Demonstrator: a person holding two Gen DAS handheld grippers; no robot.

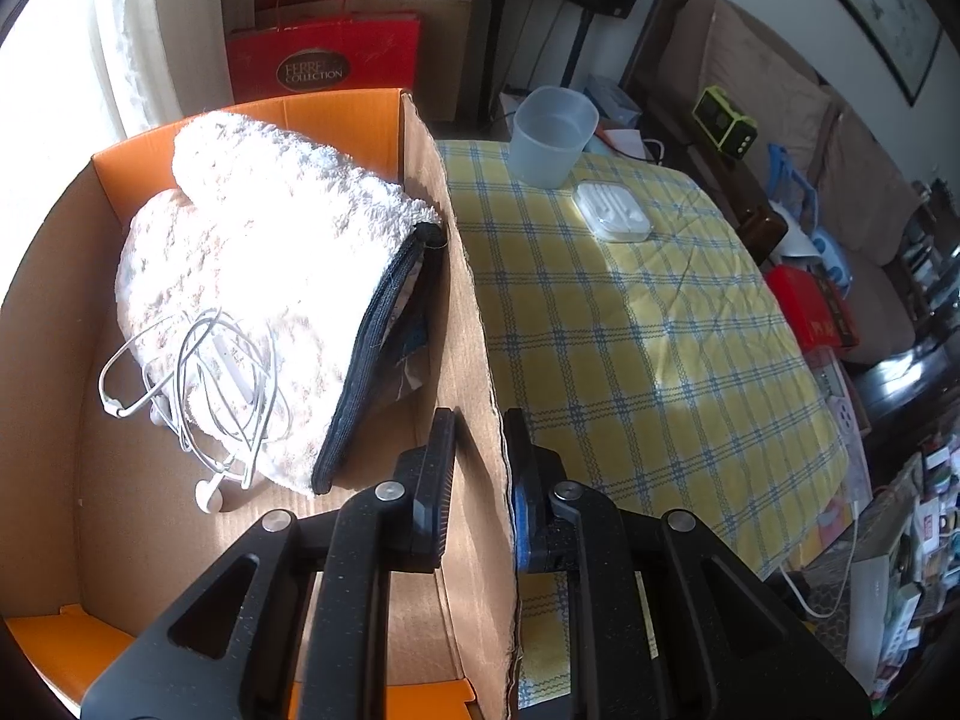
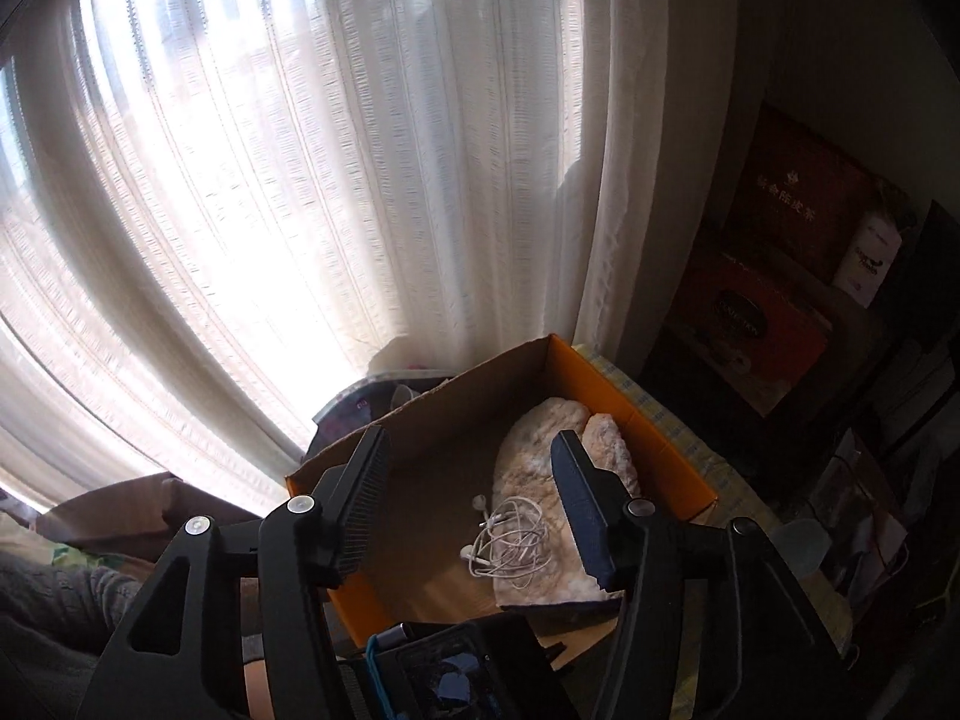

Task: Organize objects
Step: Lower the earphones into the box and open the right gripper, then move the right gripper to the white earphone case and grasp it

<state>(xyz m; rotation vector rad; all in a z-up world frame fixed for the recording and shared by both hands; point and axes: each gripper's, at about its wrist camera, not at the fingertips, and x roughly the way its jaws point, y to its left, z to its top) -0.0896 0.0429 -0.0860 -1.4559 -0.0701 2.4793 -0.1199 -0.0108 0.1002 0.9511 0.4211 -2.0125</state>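
Observation:
An open cardboard box [image 1: 468, 324] with orange flaps stands on the yellow checked tablecloth [image 1: 630, 330]. In it lie a white fluffy pouch [image 1: 264, 264] with a black zip edge and tangled white earphones [image 1: 204, 384]. My left gripper [image 1: 480, 456] is shut on the box's right wall, one finger inside and one outside. A translucent cup [image 1: 555, 135] and a white earphone case [image 1: 613, 210] stand on the cloth beyond. My right gripper [image 2: 468, 480] is open and empty above the box [image 2: 630, 402], over the earphones [image 2: 510, 546] and pouch [image 2: 558, 456].
Red gift boxes [image 1: 324, 54] stand behind the box. A sofa [image 1: 780, 108] with clutter lies to the right of the table. White curtains [image 2: 300, 180] hang behind the box in the right wrist view. A black device [image 2: 450, 678] sits below my right gripper.

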